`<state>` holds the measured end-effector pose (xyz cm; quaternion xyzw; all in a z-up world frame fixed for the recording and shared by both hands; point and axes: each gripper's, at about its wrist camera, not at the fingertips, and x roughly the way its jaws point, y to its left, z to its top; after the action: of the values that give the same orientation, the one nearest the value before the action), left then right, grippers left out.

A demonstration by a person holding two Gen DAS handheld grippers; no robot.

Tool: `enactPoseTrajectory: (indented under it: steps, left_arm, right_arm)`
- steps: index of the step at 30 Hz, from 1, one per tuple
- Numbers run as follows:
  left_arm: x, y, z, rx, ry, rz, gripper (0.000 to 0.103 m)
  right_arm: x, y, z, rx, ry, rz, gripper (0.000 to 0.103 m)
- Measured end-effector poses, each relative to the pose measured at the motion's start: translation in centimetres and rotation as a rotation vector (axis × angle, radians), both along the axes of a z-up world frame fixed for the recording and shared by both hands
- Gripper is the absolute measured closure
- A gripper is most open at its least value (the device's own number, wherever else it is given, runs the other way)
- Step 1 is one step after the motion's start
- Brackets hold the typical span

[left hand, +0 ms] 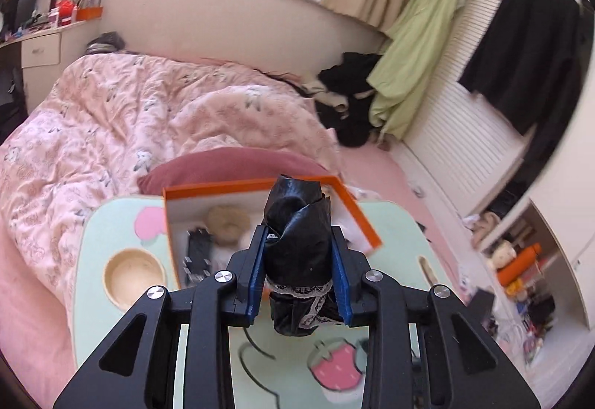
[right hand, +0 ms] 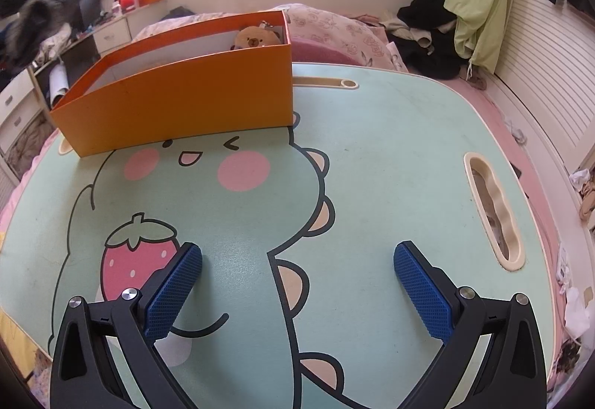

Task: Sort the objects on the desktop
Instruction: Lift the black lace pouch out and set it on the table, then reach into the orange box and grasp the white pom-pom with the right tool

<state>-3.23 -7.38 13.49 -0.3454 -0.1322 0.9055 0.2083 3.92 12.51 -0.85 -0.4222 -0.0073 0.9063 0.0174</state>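
My left gripper (left hand: pixel 299 245) is shut on a black shiny bundle with lace trim (left hand: pixel 297 223), held above the green lap table (left hand: pixel 111 223) in front of the orange box (left hand: pixel 349 208). Inside the box lie a tan plush toy (left hand: pixel 227 221) and a black clip-like item (left hand: pixel 199 253). In the right wrist view my right gripper (right hand: pixel 297 256) stands wide open over the cartoon-printed table (right hand: pixel 390 148), nothing between its blue pads (right hand: pixel 174 293). The orange box (right hand: pixel 178 108) stands at the table's far left, with the plush toy (right hand: pixel 256 37) peeking over its wall.
A round cup recess (left hand: pixel 134 277) sits in the table left of the box. A slot handle (right hand: pixel 494 212) cuts the table's right side. A pink bed with a quilt (left hand: pixel 111 104) surrounds the table. Clothes (right hand: pixel 427 33) pile by the slatted wardrobe.
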Motion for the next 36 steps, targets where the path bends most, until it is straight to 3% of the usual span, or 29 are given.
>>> enactPoseTrajectory:
  steps: [6,10,13,16,19,25,30,31,36]
  left_arm:
    - [1.4,2.0,-6.6,-0.011,-0.103,0.0,0.069]
    - [0.9,3.2,-8.9,-0.089,-0.143,0.053,0.054]
    - [2.3,3.0,-8.8,-0.187,-0.076,0.156,0.04]
    - [4.4,2.1,-8.6,-0.219,-0.019,0.218,0.019]
    - [6.1,2.1,-9.4,-0.244,-0.042,0.177,0.019]
    - [6.7,4.0,-12.3,-0.382,-0.095,0.147,0.019]
    - [5.9,4.0,-13.9,-0.391,-0.121,0.173,0.007]
    - [5.9,3.9,-14.1,-0.389,-0.119,0.176,0.0]
    - [5.9,3.7,-15.1,-0.386,-0.099,0.17,0.0]
  right_arm:
    - [-0.1,0.0,0.0,0.0,0.0,0.001,0.0]
    - [-0.1,0.0,0.0,0.0,0.0,0.002,0.0]
    - [-0.1,0.0,0.0,-0.001,0.0,0.001,0.0]
    - [-0.1,0.0,0.0,0.0,0.0,0.001,0.0]
    - [-0.1,0.0,0.0,0.0,0.0,0.001,0.0]
    - [-0.1,0.0,0.0,-0.001,0.001,0.002,0.0]
    - [-0.1,0.0,0.0,-0.001,0.001,0.002,0.0]
    - [-0.1,-0.1,0.0,0.0,0.001,0.002,0.0]
    - [-0.1,-0.1,0.0,0.0,0.002,0.003,0.0]
